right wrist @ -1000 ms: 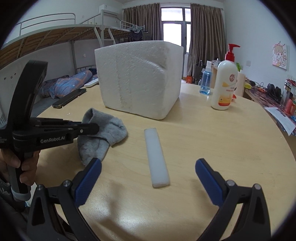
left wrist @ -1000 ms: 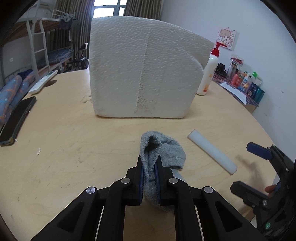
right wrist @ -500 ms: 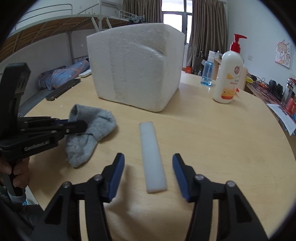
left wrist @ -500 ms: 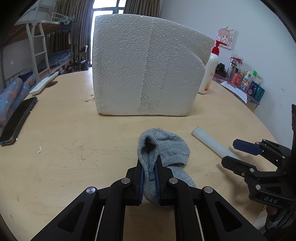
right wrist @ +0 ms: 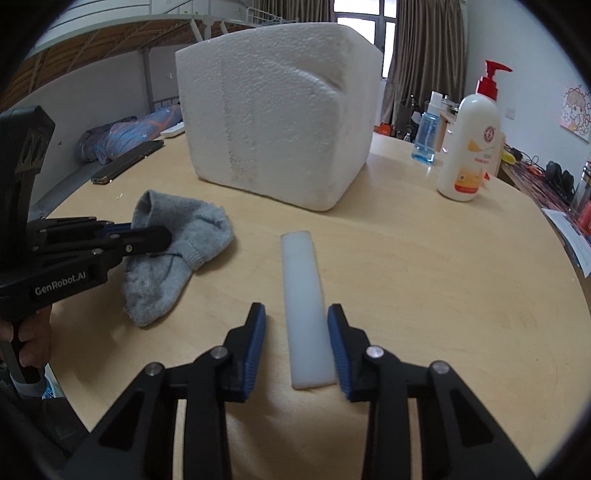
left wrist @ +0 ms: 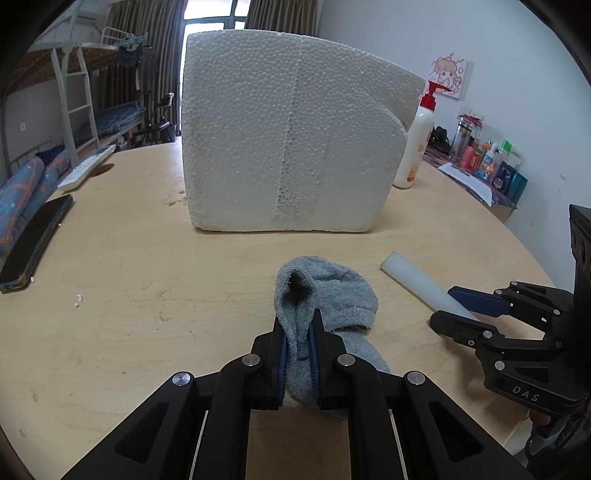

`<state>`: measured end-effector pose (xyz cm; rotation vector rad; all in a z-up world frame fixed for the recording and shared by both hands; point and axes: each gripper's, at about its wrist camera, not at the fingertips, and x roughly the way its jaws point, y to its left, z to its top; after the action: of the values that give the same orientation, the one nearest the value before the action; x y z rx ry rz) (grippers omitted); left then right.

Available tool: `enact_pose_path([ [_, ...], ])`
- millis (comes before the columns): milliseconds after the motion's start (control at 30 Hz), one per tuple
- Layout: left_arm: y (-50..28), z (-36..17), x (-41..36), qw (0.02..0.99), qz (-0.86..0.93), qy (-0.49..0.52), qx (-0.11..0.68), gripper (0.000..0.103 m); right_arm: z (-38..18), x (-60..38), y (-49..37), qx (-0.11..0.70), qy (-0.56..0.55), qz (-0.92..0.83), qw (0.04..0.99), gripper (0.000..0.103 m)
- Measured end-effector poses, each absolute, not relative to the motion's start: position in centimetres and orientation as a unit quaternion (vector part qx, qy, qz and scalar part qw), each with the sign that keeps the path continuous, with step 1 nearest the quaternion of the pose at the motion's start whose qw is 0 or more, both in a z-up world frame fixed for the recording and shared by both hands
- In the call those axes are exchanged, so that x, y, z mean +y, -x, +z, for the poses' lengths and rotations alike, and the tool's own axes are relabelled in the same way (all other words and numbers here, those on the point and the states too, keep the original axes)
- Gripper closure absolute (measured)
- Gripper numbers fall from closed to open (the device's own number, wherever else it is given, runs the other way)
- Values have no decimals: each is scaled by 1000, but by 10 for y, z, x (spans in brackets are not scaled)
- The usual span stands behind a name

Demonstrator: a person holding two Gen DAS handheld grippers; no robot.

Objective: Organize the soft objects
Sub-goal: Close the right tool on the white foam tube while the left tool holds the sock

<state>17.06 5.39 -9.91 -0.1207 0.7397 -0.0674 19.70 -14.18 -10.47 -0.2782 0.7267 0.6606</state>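
Grey sock (left wrist: pixel 332 295), white foam strip (right wrist: pixel 304 302), blue-padded black claws.

polystyrene block (right wrist: pixel 277 107) walling the far side, bare table (right wrist: pixel 424 280) rightward

Soft, even daylight from the window (left wrist: pixel 214 14) behind the foam block (left wrist: pixel 288 136), window glare blown out, faint shadows beneath the block, heavy fisheye bending, black vignette corners
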Motion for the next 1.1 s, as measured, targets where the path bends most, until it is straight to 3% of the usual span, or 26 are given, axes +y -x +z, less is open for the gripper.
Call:
enact_pose_path([
  [100,-171,-99,54,930,-35,58,361,92,-104,-143,-198,348,132,310,875,78],
  [200,-171,-99,53,930,-37,54,361,92,-104,-144,-199,348,134,308,876,80],
  [1100,-157,-79,47,942,-55,51,328,92,-82,-163,-185,328,87,295,893,80],
])
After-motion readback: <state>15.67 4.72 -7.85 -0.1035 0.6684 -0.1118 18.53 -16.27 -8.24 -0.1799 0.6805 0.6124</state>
